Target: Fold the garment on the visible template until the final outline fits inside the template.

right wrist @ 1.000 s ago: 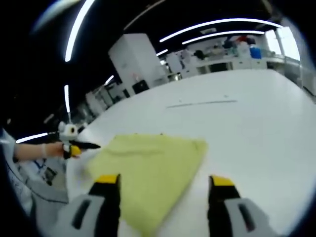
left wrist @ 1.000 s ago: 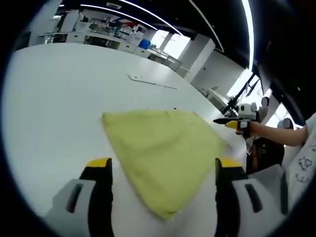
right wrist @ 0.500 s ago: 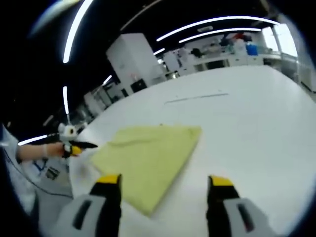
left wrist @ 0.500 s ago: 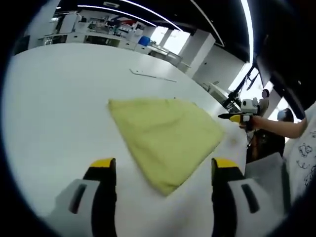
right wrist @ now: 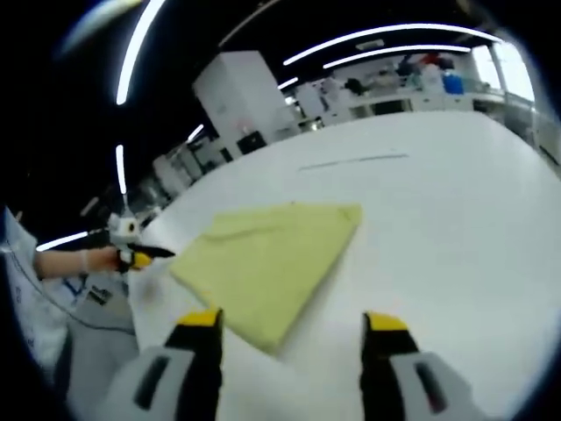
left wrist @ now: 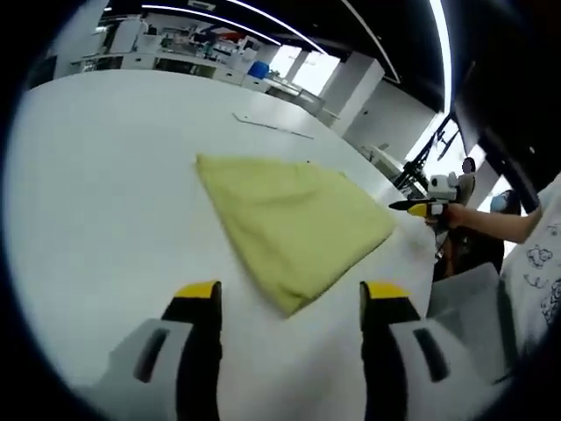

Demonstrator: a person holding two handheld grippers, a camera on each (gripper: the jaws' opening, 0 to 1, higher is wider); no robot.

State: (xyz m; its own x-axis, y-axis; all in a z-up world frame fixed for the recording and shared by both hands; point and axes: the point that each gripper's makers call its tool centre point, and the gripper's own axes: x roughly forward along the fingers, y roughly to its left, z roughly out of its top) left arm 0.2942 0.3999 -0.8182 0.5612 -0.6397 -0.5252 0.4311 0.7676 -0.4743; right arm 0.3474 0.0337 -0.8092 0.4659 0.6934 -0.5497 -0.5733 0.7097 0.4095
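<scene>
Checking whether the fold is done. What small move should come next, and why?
Probably hold both grippers clear and check the outline: the yellow garment lies folded flat on the white table, with the left gripper and right gripper open, touching nothing.

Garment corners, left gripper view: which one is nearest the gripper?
The pointed corner of the yellow garment, lying on the white table just beyond the open left gripper; the other corners lie farther off.

A wide white bench [left wrist: 96,193] carried the things. A folded yellow garment [left wrist: 294,219] lay flat on it near one edge. Farther off, a thin dark line [right wrist: 351,162] was marked on the bench top.
</scene>
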